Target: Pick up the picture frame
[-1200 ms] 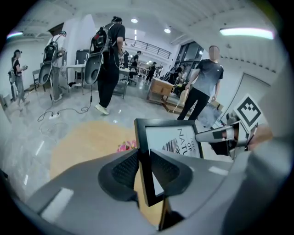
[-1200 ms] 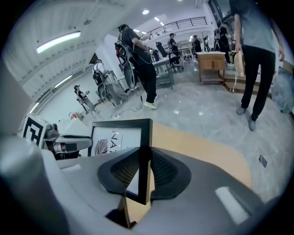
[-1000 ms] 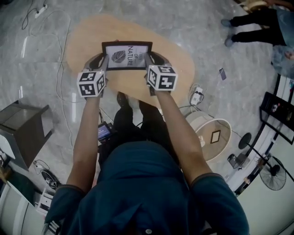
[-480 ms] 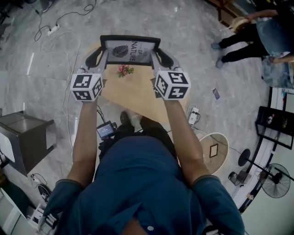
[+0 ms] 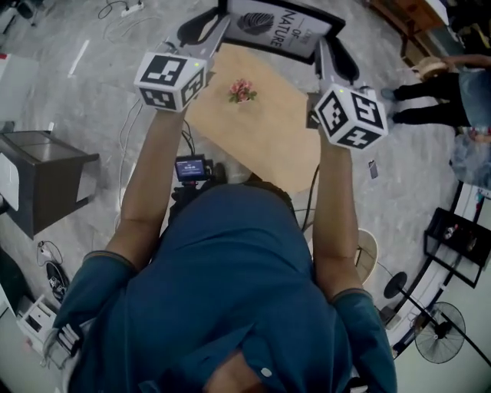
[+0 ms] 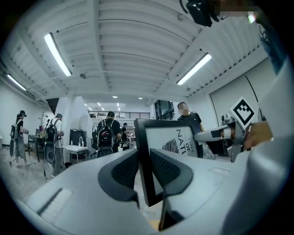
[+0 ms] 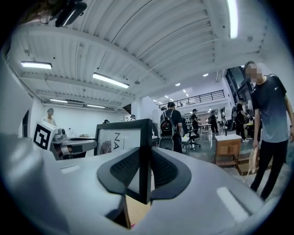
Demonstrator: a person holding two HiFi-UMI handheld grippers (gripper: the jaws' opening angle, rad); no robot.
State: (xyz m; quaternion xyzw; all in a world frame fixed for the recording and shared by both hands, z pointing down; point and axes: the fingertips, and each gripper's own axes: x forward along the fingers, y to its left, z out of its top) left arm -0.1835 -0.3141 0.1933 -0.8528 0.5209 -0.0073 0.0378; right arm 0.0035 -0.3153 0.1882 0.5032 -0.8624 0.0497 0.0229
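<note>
The head view cuts off the top edge of the picture frame (image 5: 280, 27), and only part of its lettering and leaf print can be read. Its back shows in no view. Each gripper view shows only the frame's near side rail and a slice of the print.

The left gripper (image 5: 217, 21) is nearly closed, its pads clamped on the frame's left rail (image 6: 143, 170). Its jaws have just opened a shade further, with the rail still between them. The right gripper (image 5: 322, 47) is likewise nearly closed, and its pads press on the right rail (image 7: 144, 172).

The frame hangs above the far edge of the table (image 5: 261, 146), clear of the tabletop and touching nothing but the jaws. A small pink flower (image 5: 242, 90) lies on the table near that far edge, under the frame and apart from it. There is open floor all round the table. Cables (image 5: 123, 9) lie beyond its far left, a grey cabinet (image 5: 46, 184) stands well to its left, and a person (image 5: 430, 92) stands well to its right.

A second ago the frame stood on the table between the two grippers. It is now lifted off and the arms are raised. The flower did not show then.
</note>
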